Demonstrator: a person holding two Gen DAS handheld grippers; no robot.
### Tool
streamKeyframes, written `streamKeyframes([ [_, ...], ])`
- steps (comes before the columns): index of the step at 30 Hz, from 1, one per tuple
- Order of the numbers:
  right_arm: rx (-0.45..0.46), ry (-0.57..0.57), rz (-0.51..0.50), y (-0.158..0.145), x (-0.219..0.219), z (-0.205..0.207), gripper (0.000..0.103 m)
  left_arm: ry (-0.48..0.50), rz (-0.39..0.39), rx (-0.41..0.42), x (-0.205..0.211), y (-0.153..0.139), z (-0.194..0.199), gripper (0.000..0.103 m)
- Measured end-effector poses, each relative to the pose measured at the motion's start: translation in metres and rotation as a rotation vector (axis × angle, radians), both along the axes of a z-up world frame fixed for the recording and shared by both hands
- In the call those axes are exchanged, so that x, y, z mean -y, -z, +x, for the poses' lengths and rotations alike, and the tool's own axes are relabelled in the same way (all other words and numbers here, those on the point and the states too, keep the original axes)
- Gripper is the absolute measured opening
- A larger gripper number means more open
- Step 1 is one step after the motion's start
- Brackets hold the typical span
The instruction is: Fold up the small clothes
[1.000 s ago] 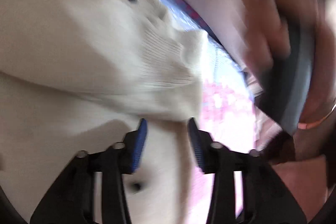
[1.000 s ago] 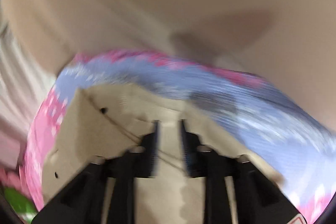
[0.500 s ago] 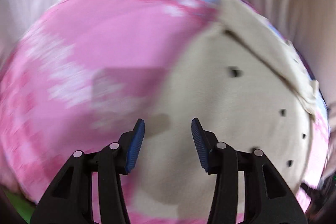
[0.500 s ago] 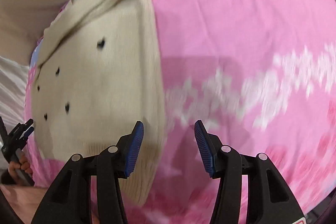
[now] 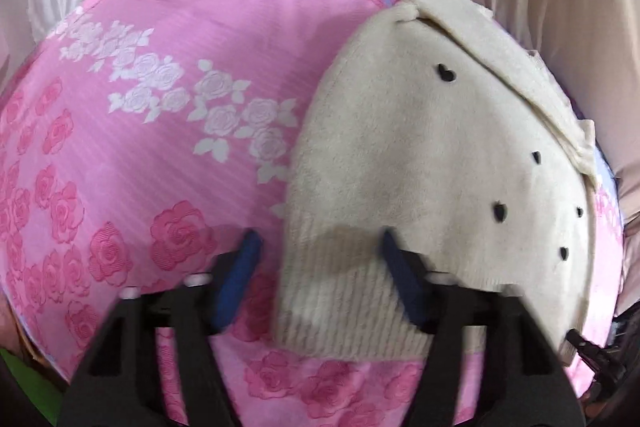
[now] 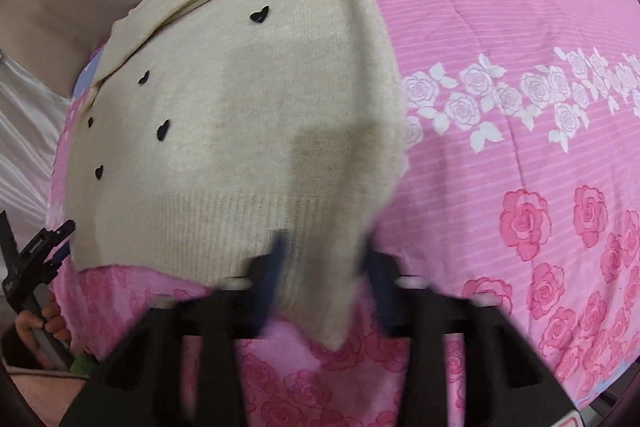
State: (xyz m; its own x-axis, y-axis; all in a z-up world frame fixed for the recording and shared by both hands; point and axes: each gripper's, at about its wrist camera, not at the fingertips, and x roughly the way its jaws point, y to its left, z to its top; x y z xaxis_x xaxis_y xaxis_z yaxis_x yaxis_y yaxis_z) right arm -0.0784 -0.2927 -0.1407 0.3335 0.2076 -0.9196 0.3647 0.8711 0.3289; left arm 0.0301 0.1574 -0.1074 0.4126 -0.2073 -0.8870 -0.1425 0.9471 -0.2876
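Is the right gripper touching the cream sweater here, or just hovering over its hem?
Cannot tell. In the right wrist view the open right gripper straddles the cream sweater at its ribbed hem, but motion blur hides contact.

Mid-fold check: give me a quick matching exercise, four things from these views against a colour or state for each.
Things:
1. sweater
2. bedspread
3. heart motifs
4. left claw

Colour or state:
A. pink with roses
B. open, over the ribbed hem
C. cream, lying flat
D. black, scattered on the knit

Pairs: 1-C, 2-A, 3-D, 4-B
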Motion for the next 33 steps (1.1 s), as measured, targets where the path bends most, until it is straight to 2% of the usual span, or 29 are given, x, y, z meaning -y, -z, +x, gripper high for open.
streamKeyframes([
  [1, 0.003, 0.037, 0.030, -0.001, 0.005, -0.001, 0.009, 0.022, -0.083, -0.034, 0.000, 0.002, 0.005, 0.012],
  [5, 0.054, 0.065, 0.033, -0.023, 0.007, -0.007, 0.007, -0.005, -0.169, -0.058, -0.007, 0.002, 0.006, 0.006],
  [11, 0.120, 0.086, 0.021, -0.060, 0.022, -0.033, 0.006, -0.008, -0.289, -0.032, -0.020, -0.037, -0.016, 0.005],
  [17, 0.104, 0.080, -0.008, -0.073, 0.032, -0.065, 0.006, 0.038, -0.318, -0.061, -0.015, -0.055, -0.040, 0.005],
  [23, 0.008, 0.031, -0.010, -0.066, 0.034, -0.119, 0.006, 0.060, -0.308, -0.183, -0.011, -0.051, -0.088, 0.004],
  [27, -0.016, 0.012, 0.044, -0.083, 0.036, -0.155, 0.006, 0.028, -0.307, -0.226, -0.022, -0.069, -0.118, 0.004],
  [30, 0.103, 0.053, 0.105, -0.123, 0.046, -0.149, 0.006, -0.012, -0.306, -0.139, -0.027, -0.105, -0.116, 0.004],
  [33, 0.279, 0.094, 0.128, -0.159, 0.065, -0.107, 0.006, -0.035, -0.349, -0.029, -0.021, -0.135, -0.087, 0.004],
])
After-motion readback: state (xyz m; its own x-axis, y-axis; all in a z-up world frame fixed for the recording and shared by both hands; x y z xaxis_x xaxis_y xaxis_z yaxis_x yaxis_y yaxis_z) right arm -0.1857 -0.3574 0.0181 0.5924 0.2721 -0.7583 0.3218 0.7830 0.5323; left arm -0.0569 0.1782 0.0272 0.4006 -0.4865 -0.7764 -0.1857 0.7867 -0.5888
